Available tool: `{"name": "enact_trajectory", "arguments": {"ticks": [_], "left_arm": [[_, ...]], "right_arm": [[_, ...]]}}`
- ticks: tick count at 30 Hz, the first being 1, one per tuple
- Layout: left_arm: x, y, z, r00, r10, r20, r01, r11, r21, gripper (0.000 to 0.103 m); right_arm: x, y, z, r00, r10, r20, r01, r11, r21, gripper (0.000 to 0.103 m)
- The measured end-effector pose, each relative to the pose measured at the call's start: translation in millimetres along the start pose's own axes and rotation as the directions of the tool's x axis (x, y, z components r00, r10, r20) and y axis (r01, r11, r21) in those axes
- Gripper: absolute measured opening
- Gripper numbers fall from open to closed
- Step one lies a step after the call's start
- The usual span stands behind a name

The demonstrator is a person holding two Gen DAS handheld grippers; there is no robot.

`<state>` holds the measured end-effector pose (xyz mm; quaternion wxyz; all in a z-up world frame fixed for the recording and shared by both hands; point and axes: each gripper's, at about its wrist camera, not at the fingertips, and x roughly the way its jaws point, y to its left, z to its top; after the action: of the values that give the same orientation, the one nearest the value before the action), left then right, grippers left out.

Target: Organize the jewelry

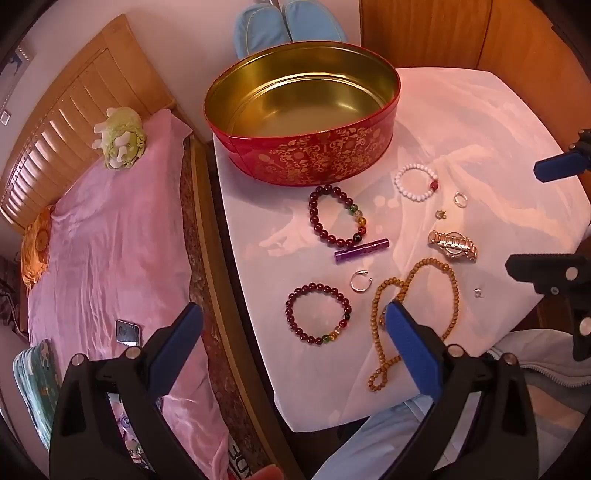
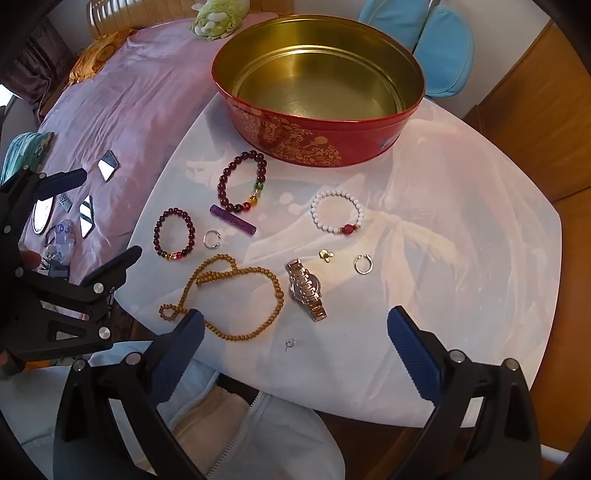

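Observation:
An empty red and gold tin stands at the back of the white table. In front of it lie two dark red bead bracelets, a white bead bracelet, a purple tube, a gold watch, a wooden bead necklace, two silver rings and small charms. My left gripper is open above the near table edge. My right gripper is open above the table's front, empty.
A bed with a pink cover lies left of the table, with a plush toy and small mirrors on it. A wooden cabinet stands behind. The person's lap in a light jacket is at the near edge.

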<state>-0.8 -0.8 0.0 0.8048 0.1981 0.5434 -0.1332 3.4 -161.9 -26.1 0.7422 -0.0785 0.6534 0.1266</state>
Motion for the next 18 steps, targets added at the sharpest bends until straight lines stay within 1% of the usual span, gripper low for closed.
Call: {"name": "enact_trajectory", "arguments": {"ticks": [2, 3, 6, 7, 9, 15, 18], "left_arm": [[0.3, -1.1, -0.1, 1.000, 0.005, 0.003, -0.006, 1.000, 0.011, 0.096], [0.4, 0.9, 0.3, 1.000, 0.010, -0.010, -0.011, 1.000, -0.011, 0.096], [1.4, -0.1, 1.8, 1.000, 0.014, -0.010, -0.014, 1.000, -0.008, 0.096], [-2.2, 2.5, -1.2, 1.000, 0.005, 0.003, -0.004, 1.000, -0.018, 0.096], [-2.5, 2.8, -1.9, 1.000, 0.004, 0.003, -0.003, 1.000, -0.015, 0.096], [-5.8, 1.6, -3.5, 1.000, 0.007, -0.009, -0.007, 1.000, -0.016, 0.096], [-5.1, 0.5, -3.4, 1.000, -0.004, -0.012, 0.004, 1.000, -0.017, 0.096]], "right_arm": [[-0.5, 1.1, 0.1, 1.000, -0.003, 0.004, 0.003, 1.000, 0.000, 0.099], [-1.2, 2.1, 0.0, 1.000, -0.004, 0.007, 0.004, 1.000, -0.002, 0.099], [-4.1, 3.7, -0.6, 1.000, -0.004, 0.012, 0.005, 1.000, -0.010, 0.099], [-4.6, 3.9, -0.5, 1.000, -0.004, 0.013, 0.004, 1.000, -0.011, 0.099], [-5.1, 1.7, 2.8, 1.000, 0.004, 0.006, -0.004, 1.000, -0.007, 0.099], [-5.1, -0.2, 0.6, 1.000, 0.000, 0.009, 0.000, 1.000, 0.000, 0.099], [-4.6, -2.4, 0.3, 1.000, 0.001, 0.007, -0.001, 1.000, 0.008, 0.099]]}}
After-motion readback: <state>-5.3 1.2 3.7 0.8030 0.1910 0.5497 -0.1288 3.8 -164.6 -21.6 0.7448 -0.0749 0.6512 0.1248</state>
